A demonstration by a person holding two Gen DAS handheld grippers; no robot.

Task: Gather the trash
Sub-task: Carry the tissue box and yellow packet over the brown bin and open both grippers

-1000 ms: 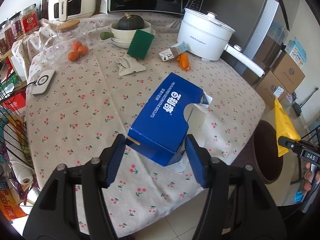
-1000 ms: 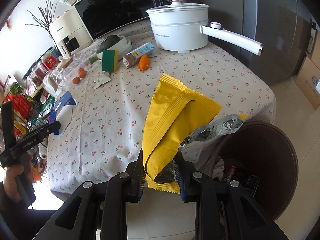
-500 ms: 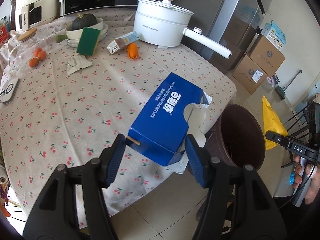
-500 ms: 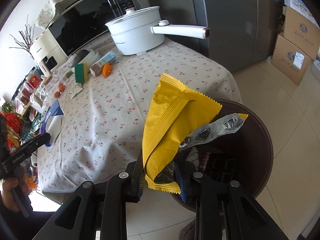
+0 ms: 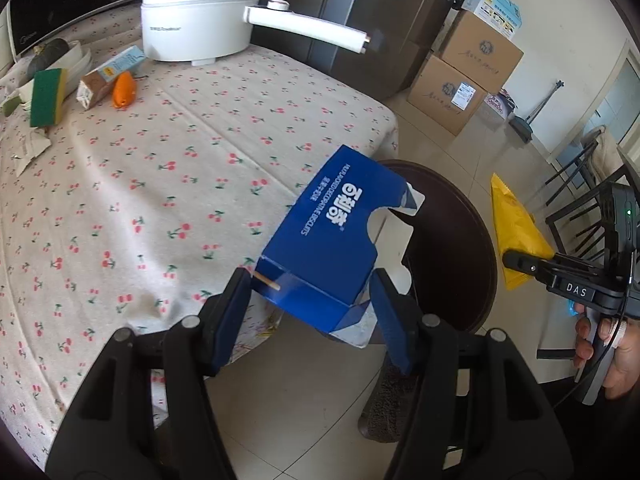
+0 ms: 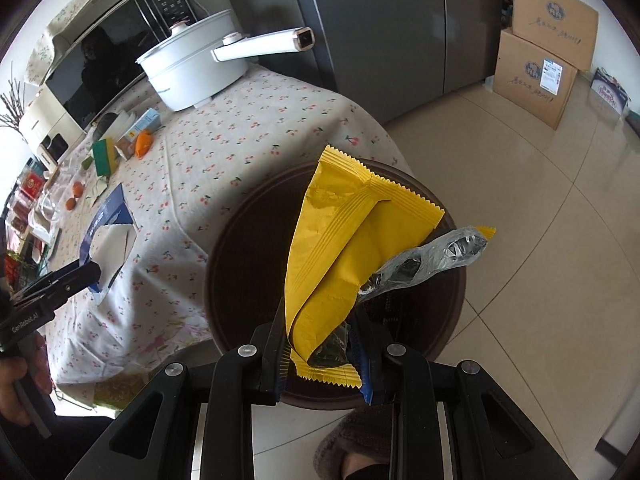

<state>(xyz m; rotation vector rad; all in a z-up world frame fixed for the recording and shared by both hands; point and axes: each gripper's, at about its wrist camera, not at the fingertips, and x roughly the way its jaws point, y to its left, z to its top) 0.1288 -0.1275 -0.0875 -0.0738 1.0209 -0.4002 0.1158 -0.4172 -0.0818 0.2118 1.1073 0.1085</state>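
My left gripper (image 5: 310, 312) is shut on an empty blue biscuit box (image 5: 332, 244) and holds it in the air at the table's corner, beside the dark brown trash bin (image 5: 476, 240). My right gripper (image 6: 320, 354) is shut on a yellow snack wrapper (image 6: 340, 248) with a silver inner lining and holds it directly above the open bin (image 6: 248, 240). The wrapper also shows in the left wrist view (image 5: 518, 232), and the blue box in the right wrist view (image 6: 106, 216).
The table (image 5: 160, 184) has a cherry-print cloth. On it stand a white pot (image 5: 196, 8) with a long handle, a small carton (image 5: 108, 76), an orange peel (image 5: 123, 89), a green sponge (image 5: 48, 98) and a torn white packet (image 5: 26, 148). Cardboard boxes (image 6: 548, 40) and a fridge (image 6: 380, 20) stand behind.
Both grippers have swung from over the table towards the bin. The yellow wrapper is now above the bin's opening and the blue box is at the table's corner next to it.
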